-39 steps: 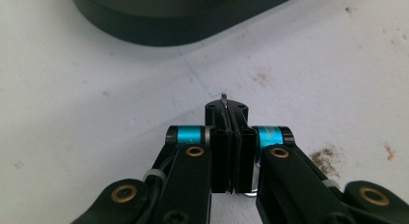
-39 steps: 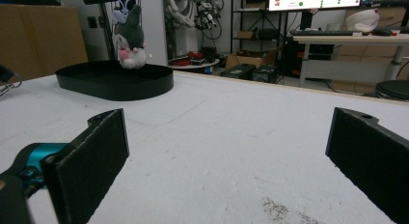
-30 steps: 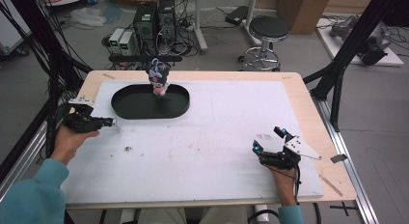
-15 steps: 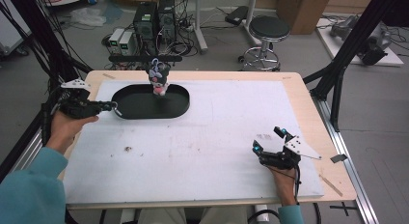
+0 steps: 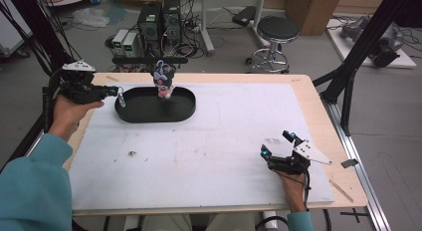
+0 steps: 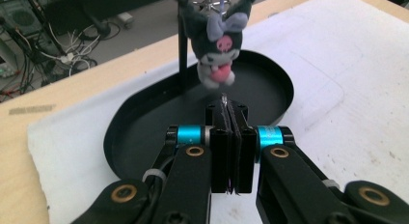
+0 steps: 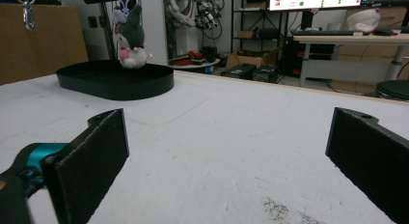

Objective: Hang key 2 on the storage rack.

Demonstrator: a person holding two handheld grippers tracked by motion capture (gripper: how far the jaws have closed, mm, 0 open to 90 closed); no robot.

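Black pads, near right: the right hand-held gripper (image 5: 276, 144) rests on the white-covered wooden counter (image 5: 209, 161). Its jaws stand wide apart with nothing between them.
Role of that hand: I judge it idle, parked well apart from the work.
Mid left: the left hand-held gripper (image 5: 117, 94) is held above the counter's left edge, just beside the black oval tray (image 5: 149, 116). It points toward the tray.
Its jaws: pressed together in the left gripper view (image 6: 230, 113), clamped on a small silver metal clasp (image 6: 224, 96) whose tip pokes out past the pads.
Clasp's place: in the air at the tray's near-left rim, apart from the toy.
Farther: a dark grey and white plush toy with a pink skull mark (image 6: 217, 45) hangs over the tray from the black metal stand (image 6: 183, 50). The stand's post rises out of the tray.
Step in hand: probably carrying the clasp toward the stand's crossbar (image 5: 149, 59).
Next move: it seems to call for lifting the clasp to bar level with the grip kept tight, then hooking it on beside the toy without knocking it.
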